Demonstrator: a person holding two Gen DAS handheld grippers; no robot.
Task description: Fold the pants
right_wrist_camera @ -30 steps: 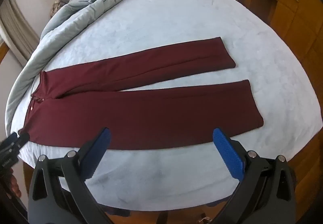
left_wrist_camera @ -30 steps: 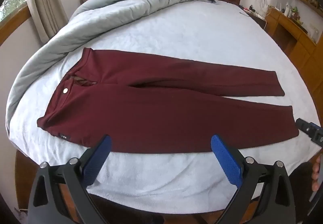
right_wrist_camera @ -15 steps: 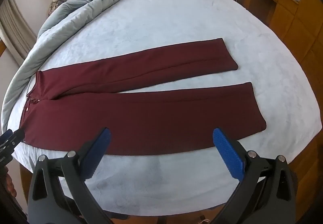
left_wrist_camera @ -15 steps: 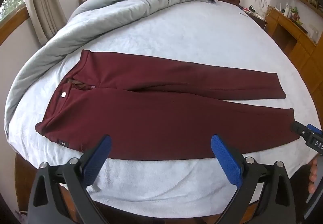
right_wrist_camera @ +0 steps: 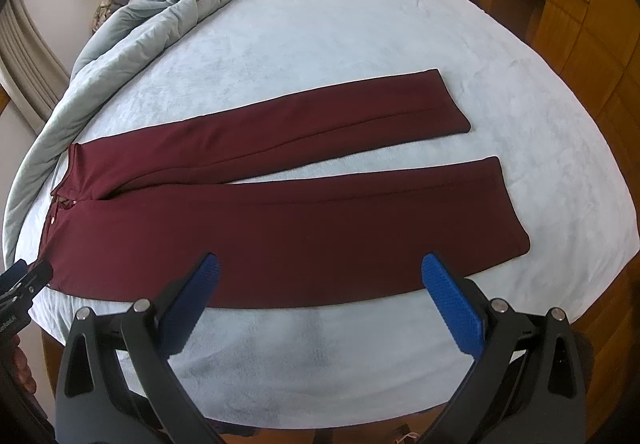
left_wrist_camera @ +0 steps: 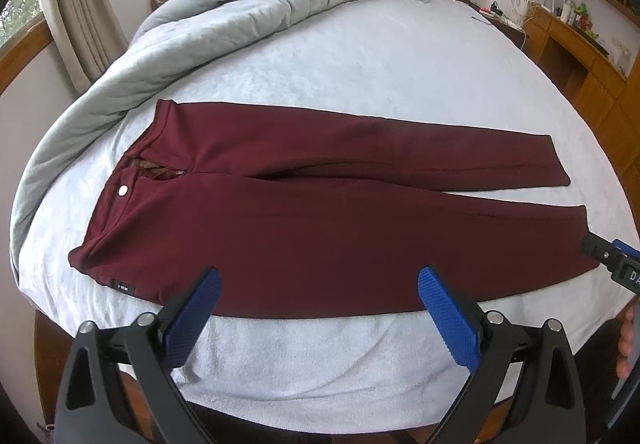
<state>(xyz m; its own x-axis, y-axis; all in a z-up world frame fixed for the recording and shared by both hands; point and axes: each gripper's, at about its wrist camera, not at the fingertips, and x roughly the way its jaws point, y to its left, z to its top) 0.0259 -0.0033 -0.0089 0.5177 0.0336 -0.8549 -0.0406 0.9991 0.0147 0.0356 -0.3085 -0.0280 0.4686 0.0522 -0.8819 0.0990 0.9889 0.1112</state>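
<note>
- Across the near half of the bed [left_wrist_camera: 360, 56], the maroon pants [left_wrist_camera: 320, 228] lie flat and unfolded, long axis running left to right ahead of me; waistband left, hems right
- My left claw [left_wrist_camera: 316, 318] hangs with pads wide apart, empty, nearer the waistband
- My right claw [right_wrist_camera: 320, 302] gapes too, gripping nothing, nearer the hems; the near leg's edge lies just ahead of both

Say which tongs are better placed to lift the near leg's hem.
Right, likely. The right tongs hover open near the near leg's hem of the pants; the left tongs, also open, sit nearer the waistband.
</note>
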